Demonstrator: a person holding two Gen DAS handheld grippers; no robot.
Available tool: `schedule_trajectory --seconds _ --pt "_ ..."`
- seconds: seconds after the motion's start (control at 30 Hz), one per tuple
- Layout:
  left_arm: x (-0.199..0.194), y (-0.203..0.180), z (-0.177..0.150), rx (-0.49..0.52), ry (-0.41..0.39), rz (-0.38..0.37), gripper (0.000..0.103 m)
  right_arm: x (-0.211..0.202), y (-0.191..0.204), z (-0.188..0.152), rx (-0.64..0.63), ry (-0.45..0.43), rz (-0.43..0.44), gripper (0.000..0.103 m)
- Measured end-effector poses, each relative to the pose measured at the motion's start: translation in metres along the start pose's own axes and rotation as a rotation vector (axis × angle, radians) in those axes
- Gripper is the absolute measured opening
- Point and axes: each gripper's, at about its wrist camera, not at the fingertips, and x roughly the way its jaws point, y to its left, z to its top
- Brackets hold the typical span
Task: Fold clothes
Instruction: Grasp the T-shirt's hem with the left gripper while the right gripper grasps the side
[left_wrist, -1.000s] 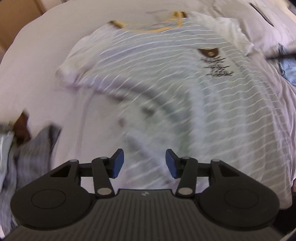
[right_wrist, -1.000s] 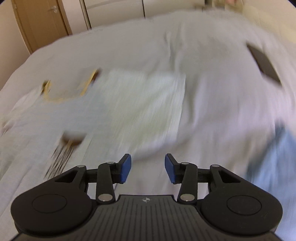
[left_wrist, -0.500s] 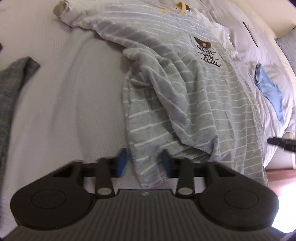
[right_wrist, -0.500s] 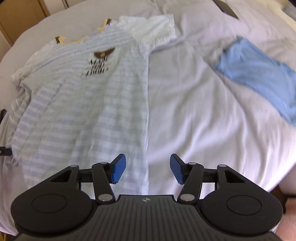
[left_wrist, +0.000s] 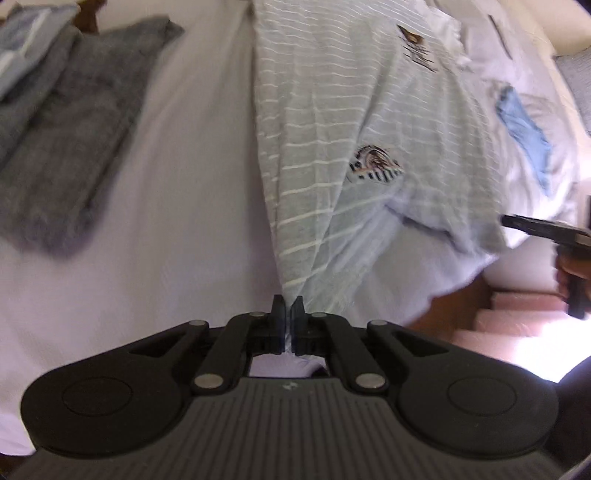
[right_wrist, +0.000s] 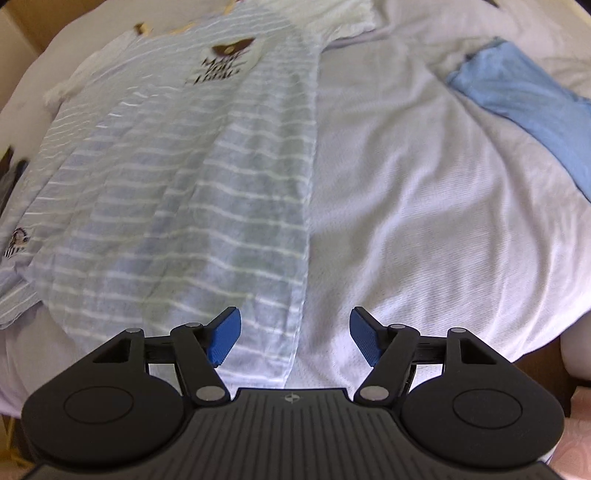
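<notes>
Left wrist: shirt (left_wrist: 332, 122) chest lettering unreadable.

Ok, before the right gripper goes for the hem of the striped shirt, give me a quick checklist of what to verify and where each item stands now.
1. Left gripper pinching the bottom hem of the grey white-striped T-shirt: ok, jaws shut on fabric.
2. Right gripper ready to grasp: ok, its jaws have just been opening, with nothing pressed between them.
3. Right gripper over the shirt's other bottom corner: ok, the corner lies between the fingers.
4. Shirt body flat: not ok, it bunches towards the left grip.
5. Blue garment clear of the shirt: ok, apart on the white bed sheet.
6. Far sleeves flat: cannot tell.
</notes>
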Motion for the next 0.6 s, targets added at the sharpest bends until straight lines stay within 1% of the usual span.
schedule_trajectory --seconds 0.03,0.1,0.17,0.23,0.3,0.43,0.5,0.57,0.6 --pt "0.000 -0.003 0.000 0.015 0.009 -0.009 0.000 0.002 0.001 -0.001 -0.014 0.008 0.007 0.069" --pt "-0.001 -0.001 0.003 0.037 0.010 0.017 0.000 0.004 0.000 -0.004 -0.029 0.021 0.019 0.069" --pt "-0.001 0.006 0.008 0.029 0.006 0.045 0.000 0.003 -0.003 -0.008 -0.040 0.024 0.015 0.070" --pt "0.003 0.009 0.013 0.026 0.008 0.066 0.000 0.001 -0.008 -0.013 -0.038 0.017 0.003 0.070" --pt "0.006 0.009 0.016 0.043 0.020 0.082 0.000 0.000 -0.015 -0.017 -0.013 0.013 0.003 0.070" --pt "0.013 -0.001 0.020 0.084 0.049 0.104 0.000 0.002 -0.023 -0.022 0.039 -0.008 0.070 0.068" --pt "0.015 -0.005 0.021 0.103 0.059 0.118 0.000 0.007 -0.021 -0.026 0.048 0.003 0.115 0.061" --pt "0.016 -0.008 0.021 0.121 0.066 0.131 0.000 0.013 -0.021 -0.030 0.067 0.010 0.150 0.059" --pt "0.015 -0.008 0.021 0.126 0.067 0.136 0.000 0.015 -0.021 -0.033 0.083 0.011 0.161 0.056"
